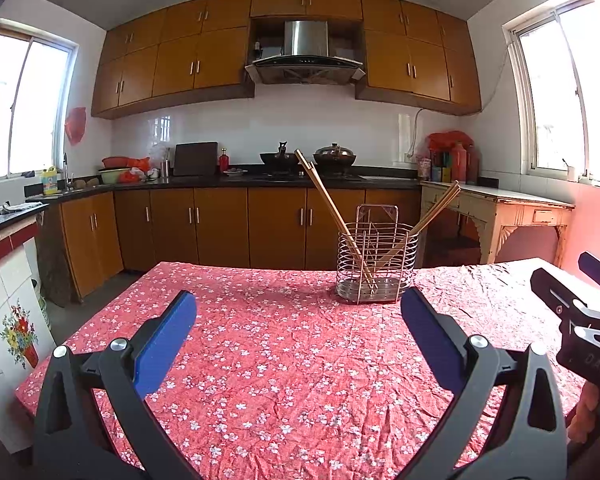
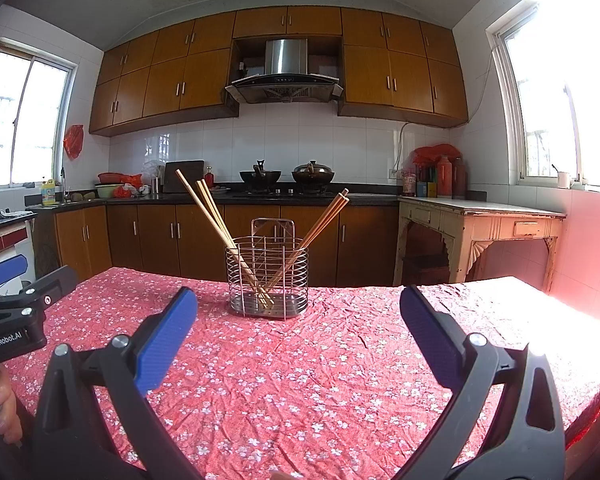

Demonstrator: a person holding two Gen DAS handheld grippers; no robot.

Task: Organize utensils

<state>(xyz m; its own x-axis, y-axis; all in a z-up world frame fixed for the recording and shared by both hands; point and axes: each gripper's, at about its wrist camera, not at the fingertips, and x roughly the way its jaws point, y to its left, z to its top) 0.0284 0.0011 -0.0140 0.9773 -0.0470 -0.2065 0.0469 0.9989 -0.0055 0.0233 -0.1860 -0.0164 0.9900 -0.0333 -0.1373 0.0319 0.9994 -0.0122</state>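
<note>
A metal wire utensil holder (image 1: 376, 264) (image 2: 267, 276) stands near the far edge of the table with the red floral cloth (image 1: 284, 360) (image 2: 300, 368). Several wooden chopsticks (image 1: 328, 204) (image 2: 208, 212) lean out of it to the left and to the right (image 2: 326, 216). My left gripper (image 1: 298, 324) hovers open over the cloth, short of the holder and to its left, with nothing between its blue pads. My right gripper (image 2: 298, 320) is open too, holding nothing, with the holder straight ahead. Each gripper shows at the edge of the other's view.
Behind the table run brown kitchen cabinets (image 2: 204, 240) with a stove, two woks (image 2: 260, 177) and a range hood above. A worn wooden side table (image 2: 480, 224) stands at the right wall. A tiled counter (image 1: 4, 280) sits left of the table.
</note>
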